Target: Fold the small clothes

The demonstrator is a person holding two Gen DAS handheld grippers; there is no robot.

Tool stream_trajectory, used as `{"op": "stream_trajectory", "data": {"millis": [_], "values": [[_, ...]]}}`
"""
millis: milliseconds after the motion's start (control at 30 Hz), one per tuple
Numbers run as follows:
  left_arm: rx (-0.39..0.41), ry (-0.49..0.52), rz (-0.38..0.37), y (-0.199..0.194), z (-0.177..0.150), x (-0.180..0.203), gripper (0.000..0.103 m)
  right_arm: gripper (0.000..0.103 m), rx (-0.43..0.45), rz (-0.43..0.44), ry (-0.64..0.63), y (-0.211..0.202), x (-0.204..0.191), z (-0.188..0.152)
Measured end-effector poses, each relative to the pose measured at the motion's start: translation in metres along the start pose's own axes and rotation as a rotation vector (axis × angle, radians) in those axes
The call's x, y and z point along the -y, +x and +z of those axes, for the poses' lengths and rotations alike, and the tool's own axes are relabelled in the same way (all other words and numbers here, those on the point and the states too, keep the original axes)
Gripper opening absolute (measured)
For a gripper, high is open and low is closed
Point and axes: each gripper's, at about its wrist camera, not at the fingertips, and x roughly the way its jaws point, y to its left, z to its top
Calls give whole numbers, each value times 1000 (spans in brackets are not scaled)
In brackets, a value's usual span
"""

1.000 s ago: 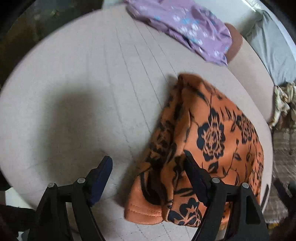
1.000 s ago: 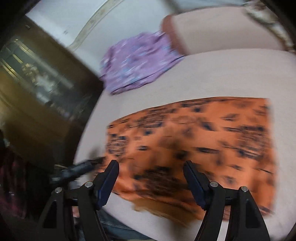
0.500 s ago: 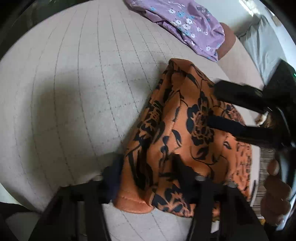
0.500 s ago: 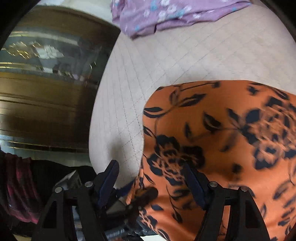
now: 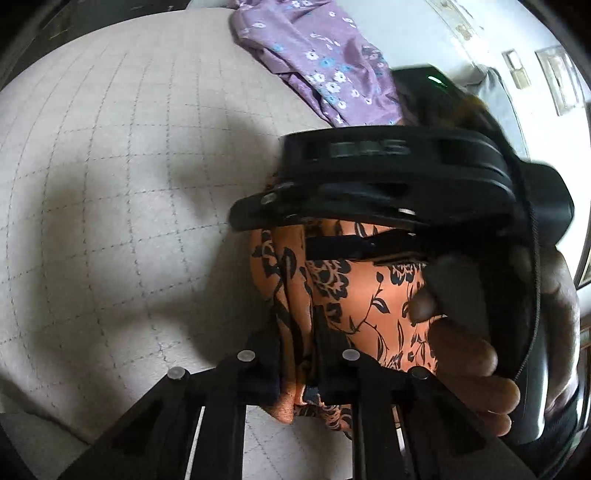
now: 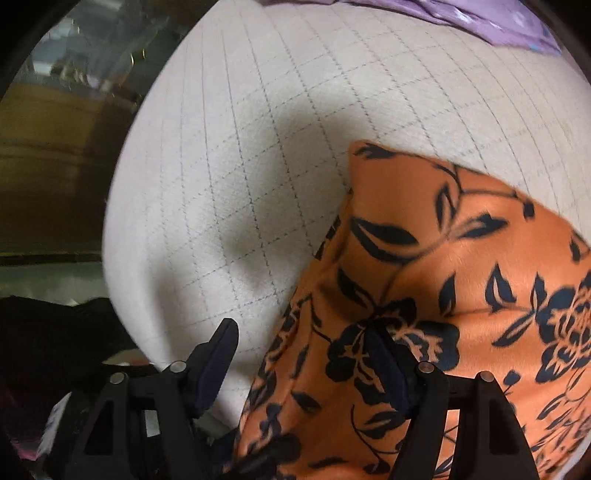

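Observation:
An orange garment with black flowers lies on a beige quilted cushion. My left gripper is shut on the near edge of the orange garment, with bunched cloth between its fingers. The right gripper's black body hangs over the garment in the left wrist view, held by a hand. In the right wrist view my right gripper is open, its left finger over the cushion and its right finger over the orange garment, whose edge rises in a fold.
A purple flowered garment lies at the far end of the cushion; it also shows in the right wrist view. A dark wooden cabinet stands beyond the cushion's left edge. A wall with frames is at right.
My left gripper has closed on the garment's near edge. My right gripper has moved in close over the garment and stays open.

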Motion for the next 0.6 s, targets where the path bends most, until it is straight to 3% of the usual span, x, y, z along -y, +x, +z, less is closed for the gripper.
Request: {"op": "stream_trajectory", "data": {"millis": [67,167,233,300,433,467,600], "values": [[10,36,12,2,-1,11,14,65,-19,-41,-11,8,-3,1],[34,110,51,7,-1,34,14,43,-19,-122,-49,12,-10,0],[49,155,66,7,-1,46,14,29,0,-114,-58,6,-6,-7],[75,233,79,0,-6,68,14,20,56,-54,-44,-12,3,-18],[132,359,71,-25,-14,116,14,18,213,129,-17,-65,30,-53],[142,399,64,-31,-20,138,14,18,283,218,-6,-88,45,-70],[144,592,14,-35,-50,226,14,17,501,434,24,-158,111,-140]]}}
